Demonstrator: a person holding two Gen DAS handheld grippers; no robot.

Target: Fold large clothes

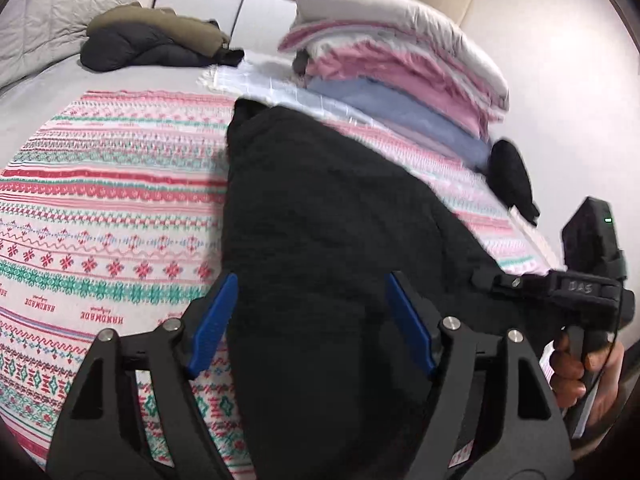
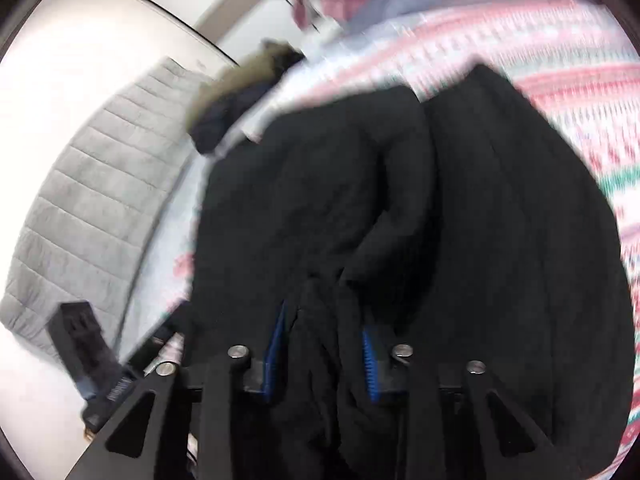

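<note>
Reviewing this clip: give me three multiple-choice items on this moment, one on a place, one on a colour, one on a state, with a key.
1. Where does the olive and dark padded jacket lie?
A. At the far end of the bed, beside the grey quilted headboard
B. On top of the stack of folded pink, blue and grey bedding
C. Between the left tongs

2. What colour are the pads of the left tongs?
A. Red
B. Blue
C. White

3. How do the right tongs stand?
A. Wide open over bare floor
B. Closed on a pillow
C. Closed on bunched fabric of the large black garment

Key: 1 A, it lies far off by the headboard; 2 B, both pads show blue; 3 C, black cloth is gathered between the narrow pads.
</note>
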